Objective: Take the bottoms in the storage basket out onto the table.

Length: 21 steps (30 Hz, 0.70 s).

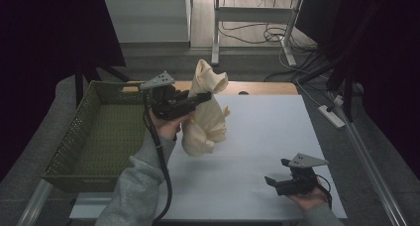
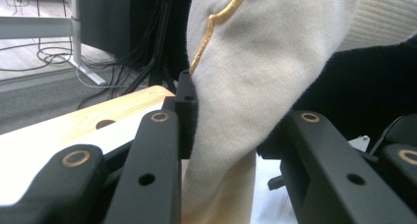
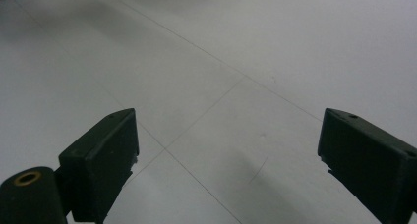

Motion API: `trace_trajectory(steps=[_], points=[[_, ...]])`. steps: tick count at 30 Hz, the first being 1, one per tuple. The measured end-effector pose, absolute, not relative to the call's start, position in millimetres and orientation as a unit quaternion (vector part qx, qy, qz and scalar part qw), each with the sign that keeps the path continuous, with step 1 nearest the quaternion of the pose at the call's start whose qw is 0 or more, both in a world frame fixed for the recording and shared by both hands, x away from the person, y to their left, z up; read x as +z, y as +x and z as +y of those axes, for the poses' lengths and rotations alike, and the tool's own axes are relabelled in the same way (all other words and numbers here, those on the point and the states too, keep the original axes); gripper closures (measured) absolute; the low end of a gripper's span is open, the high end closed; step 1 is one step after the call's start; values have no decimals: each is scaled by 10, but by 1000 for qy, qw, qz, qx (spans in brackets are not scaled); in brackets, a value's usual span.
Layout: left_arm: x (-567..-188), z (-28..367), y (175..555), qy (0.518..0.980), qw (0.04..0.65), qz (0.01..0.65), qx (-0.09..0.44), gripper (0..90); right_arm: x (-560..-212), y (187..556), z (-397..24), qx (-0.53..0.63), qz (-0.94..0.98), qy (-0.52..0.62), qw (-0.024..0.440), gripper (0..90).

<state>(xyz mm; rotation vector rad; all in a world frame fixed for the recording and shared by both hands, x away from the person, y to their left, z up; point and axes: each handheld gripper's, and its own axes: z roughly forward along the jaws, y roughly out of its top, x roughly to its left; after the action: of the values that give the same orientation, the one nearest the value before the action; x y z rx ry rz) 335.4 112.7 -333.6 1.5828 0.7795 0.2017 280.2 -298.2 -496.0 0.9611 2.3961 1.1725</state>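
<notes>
A cream knitted garment [image 1: 205,117] hangs bunched above the white table [image 1: 267,132], its lower end near the tabletop. My left gripper [image 1: 204,96] is shut on its upper part, held up by the person's left hand. In the left gripper view the cream garment [image 2: 246,86], with a yellow stitched line, is pinched between the two black jaws. My right gripper [image 1: 277,172] rests low at the table's front right, open, with nothing between its jaws. The right gripper [image 3: 226,150] looks across the bare white tabletop [image 3: 246,62].
A green woven basket [image 1: 79,132] stands off the table's left side, with nothing in it. A wooden strip [image 1: 262,88] runs along the table's far edge. Desk legs and cables [image 1: 267,32] lie on the floor beyond. A power strip [image 1: 333,116] lies on the right.
</notes>
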Motion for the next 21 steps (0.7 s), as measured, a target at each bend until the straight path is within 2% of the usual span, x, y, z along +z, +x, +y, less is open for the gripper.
trace_trajectory(steps=[21], points=[[-3695,1058,3505,711,599,360,82,683,-4967,2802,-2984,408,835,336,151,88]])
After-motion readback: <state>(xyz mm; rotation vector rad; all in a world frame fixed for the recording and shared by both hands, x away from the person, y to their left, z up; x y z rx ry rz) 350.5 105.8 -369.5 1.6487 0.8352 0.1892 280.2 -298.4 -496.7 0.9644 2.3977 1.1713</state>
